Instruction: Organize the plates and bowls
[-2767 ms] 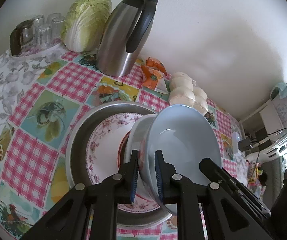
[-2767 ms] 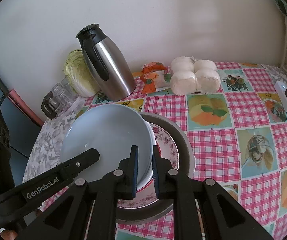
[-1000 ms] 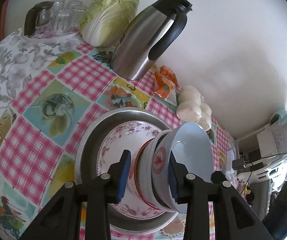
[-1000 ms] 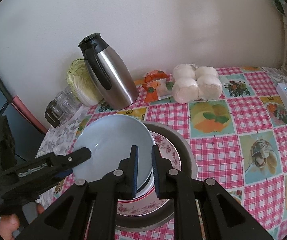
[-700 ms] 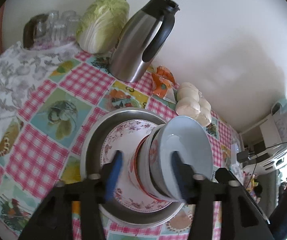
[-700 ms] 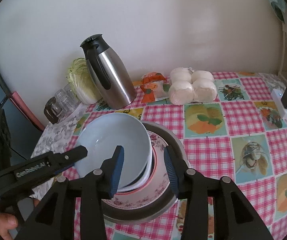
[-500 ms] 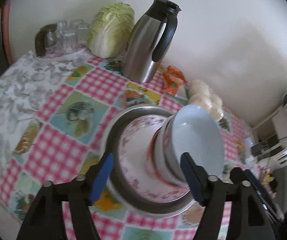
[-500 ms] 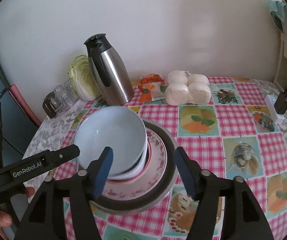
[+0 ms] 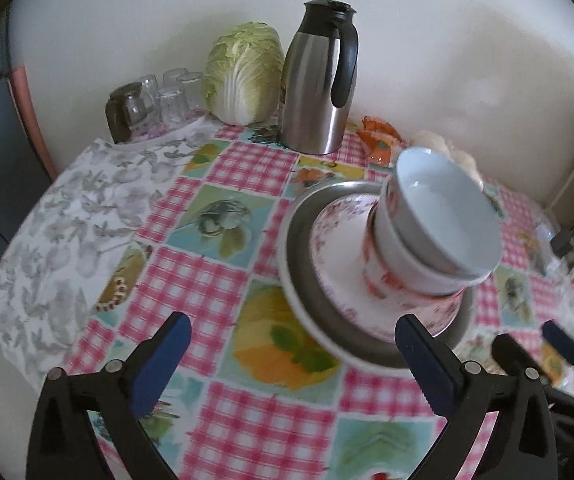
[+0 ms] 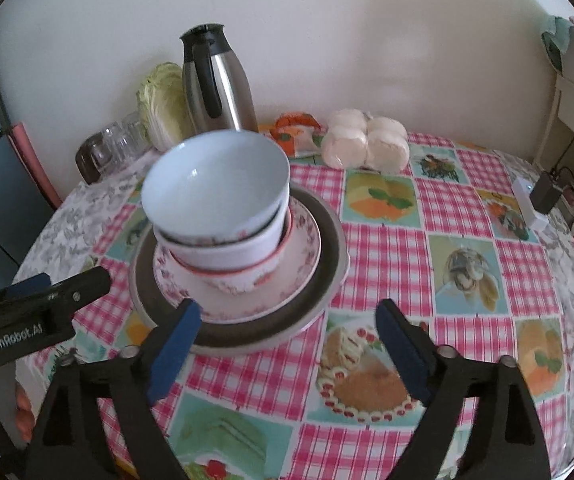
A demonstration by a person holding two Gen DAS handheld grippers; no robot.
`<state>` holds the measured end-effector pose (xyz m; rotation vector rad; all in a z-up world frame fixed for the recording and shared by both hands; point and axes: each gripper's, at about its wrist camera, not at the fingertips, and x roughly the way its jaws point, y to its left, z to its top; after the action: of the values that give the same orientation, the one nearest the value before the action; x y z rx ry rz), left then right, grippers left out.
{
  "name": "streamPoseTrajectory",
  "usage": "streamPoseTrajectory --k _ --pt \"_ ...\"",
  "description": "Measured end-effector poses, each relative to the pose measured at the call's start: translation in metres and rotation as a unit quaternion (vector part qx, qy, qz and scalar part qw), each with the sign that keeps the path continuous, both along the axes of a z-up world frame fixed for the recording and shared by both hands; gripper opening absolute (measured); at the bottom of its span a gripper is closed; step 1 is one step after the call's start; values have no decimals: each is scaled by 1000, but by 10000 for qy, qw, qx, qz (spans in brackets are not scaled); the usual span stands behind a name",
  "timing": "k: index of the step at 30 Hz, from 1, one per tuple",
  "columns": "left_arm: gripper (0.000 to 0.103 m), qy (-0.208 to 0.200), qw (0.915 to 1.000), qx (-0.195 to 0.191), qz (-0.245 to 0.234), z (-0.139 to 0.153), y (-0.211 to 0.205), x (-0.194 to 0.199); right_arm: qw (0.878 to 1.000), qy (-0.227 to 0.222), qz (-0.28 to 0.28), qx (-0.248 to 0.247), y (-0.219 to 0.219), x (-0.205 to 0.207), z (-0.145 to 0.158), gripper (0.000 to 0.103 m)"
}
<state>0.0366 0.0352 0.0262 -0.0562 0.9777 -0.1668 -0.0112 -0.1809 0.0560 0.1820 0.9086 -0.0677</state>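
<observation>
Jaws, left gripper [image 9: 293, 354]: I am spreading these wide and they are opening further, with nothing between them; the bowl stack is standing clear beyond the tips.
Jaws, right gripper [image 10: 287, 338]: I am opening these too, empty, just short of the steel tray's [image 10: 329, 280] near rim.
Pale blue bowl [image 10: 217, 184]: it is sitting topmost at the tray's centre, nested in a white bowl [image 10: 243, 250], tilting slightly.
Red-rimmed bowl [image 10: 247, 278]: it is carrying both, resting on the floral plate [image 10: 307, 246] inside the tray.
Why stacked so: I am judging that widest goes lowest, so the pile takes little tabletop [image 10: 467, 240] and stands steady.
Thermos [image 10: 217, 84]: it is standing behind the tray, by the wall, well apart.
Risk: the tilted top bowl may be seating unevenly.
</observation>
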Motion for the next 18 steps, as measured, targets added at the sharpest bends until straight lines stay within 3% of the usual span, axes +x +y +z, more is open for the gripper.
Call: streamPoseTrajectory --k 4,18 --pt "103 76 9996 241 -79 -11 3 -2 10000 61 -38 -18 3 -4 -6 95" --pt "103 484 9978 351 -300 -40 13 9 9993 248 -91 -251 14 -4 -19 95"
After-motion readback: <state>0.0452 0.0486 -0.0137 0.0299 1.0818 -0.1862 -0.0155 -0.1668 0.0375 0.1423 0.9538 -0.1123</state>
